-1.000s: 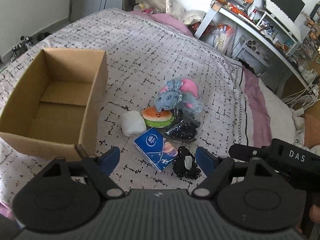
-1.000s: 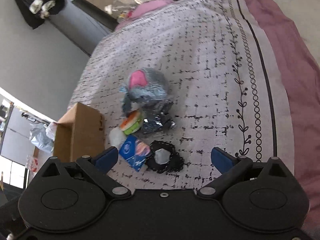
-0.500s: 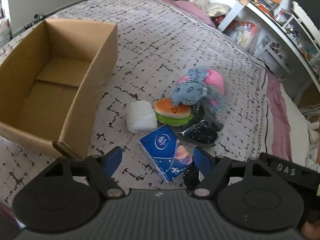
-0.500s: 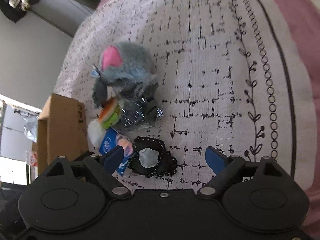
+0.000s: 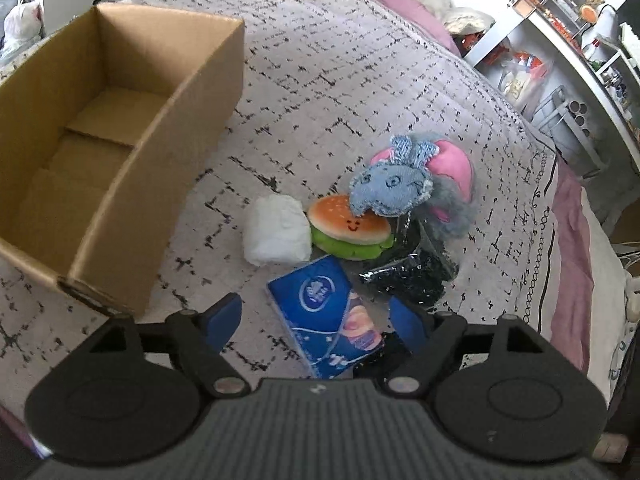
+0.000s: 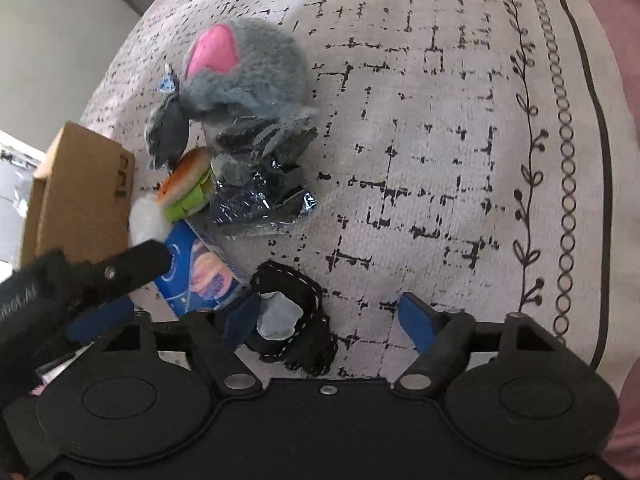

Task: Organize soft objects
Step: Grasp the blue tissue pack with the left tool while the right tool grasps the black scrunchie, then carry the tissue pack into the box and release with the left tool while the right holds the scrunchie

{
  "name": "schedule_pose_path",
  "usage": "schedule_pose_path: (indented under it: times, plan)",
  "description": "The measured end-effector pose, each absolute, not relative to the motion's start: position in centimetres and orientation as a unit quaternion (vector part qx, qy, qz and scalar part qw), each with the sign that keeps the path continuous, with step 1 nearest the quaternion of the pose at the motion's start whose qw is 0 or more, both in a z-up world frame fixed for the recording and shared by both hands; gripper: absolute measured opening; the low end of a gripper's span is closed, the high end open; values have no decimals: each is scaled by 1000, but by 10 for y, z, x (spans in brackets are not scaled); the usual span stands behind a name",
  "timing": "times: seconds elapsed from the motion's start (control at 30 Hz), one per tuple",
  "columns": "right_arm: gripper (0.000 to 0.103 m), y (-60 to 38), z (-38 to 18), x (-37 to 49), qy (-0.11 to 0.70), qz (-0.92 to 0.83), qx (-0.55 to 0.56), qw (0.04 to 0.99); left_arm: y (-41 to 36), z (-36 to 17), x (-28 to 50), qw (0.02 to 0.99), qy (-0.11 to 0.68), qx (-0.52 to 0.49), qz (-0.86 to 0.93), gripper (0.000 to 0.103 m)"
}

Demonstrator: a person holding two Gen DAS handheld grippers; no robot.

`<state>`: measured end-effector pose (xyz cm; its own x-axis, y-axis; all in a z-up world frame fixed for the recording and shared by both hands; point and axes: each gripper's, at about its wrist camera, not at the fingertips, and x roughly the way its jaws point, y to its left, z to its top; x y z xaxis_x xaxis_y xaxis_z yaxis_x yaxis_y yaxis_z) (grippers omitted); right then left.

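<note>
Black fabric piece (image 5: 394, 346): mostly hidden behind gripper finger.
Cardboard box (image 5: 168, 128): cut off at left edge.
Shelf contents (image 5: 560, 0): too small to identify.

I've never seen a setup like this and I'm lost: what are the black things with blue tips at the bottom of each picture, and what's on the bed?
Those are two hand-held grippers, each carrying its own camera that looks out along its fingers. One picture comes from the left gripper, the other from the right gripper. Both are open and hold nothing; the right one's jaws have just been closing. On the bedspread lie a blue tissue pack, a white bundle, a burger toy, a grey and pink plush, a shiny dark packet and a black fabric piece. The cardboard box is empty.
</note>
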<state>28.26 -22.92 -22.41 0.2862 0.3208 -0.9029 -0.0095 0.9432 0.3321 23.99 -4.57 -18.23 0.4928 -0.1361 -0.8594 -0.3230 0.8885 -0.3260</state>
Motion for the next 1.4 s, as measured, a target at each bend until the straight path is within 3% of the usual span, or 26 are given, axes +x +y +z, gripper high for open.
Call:
schedule_pose_path:
  times: [0.2, 0.27, 0.43, 0.67, 0.77, 0.83, 1.4]
  plan:
    - [56, -238, -225, 284, 580, 100, 144, 795, -60, -191, 247, 826, 513, -226, 56, 81]
    - [45, -242, -224, 283, 577, 99, 149, 797, -64, -194, 251, 822, 519, -226, 60, 81]
    - [29, -255, -222, 281, 571, 95, 169, 798, -73, -200, 262, 809, 543, -208, 84, 81]
    - [26, -265, -217, 278, 561, 99, 200, 797, -69, -208, 254, 798, 553, -220, 100, 77]
    - [26, -274, -211, 273, 553, 101, 211, 799, -67, -204, 250, 800, 549, -220, 102, 57]
    - [25, -277, -208, 270, 549, 102, 217, 801, -63, -202, 247, 797, 550, -228, 101, 52]
    - [25, -260, -170, 249, 500, 107, 205, 834, -48, -151, 216, 838, 498, -219, 46, 51]
